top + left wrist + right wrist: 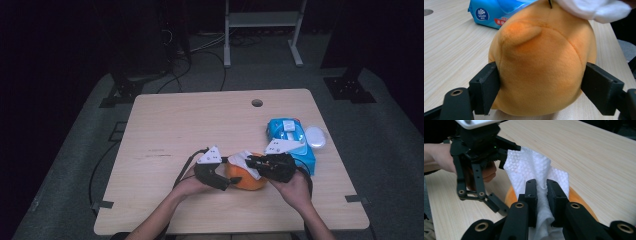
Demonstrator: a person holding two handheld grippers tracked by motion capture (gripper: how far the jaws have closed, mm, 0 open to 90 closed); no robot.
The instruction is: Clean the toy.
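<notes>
Your left gripper (223,181) clamps the orange plush (541,65) by its sides to steady it, while your right gripper (541,202) pinches the tissue (534,167) on top for wiping

The orange toy (541,62) is soft plush with a short, matt, fuzzy pile and stitched seams. The white tissue (534,167) over it is thin paper with a fine embossed, dimpled texture. The table (190,125) is pale wood-grain, smooth with a faint sheen. The blue tissue pack (290,137) has a glossy plastic wrapper. The left gripper (541,90) and right gripper (541,192) jaws are matt black plastic with brass-coloured rivets.
</notes>
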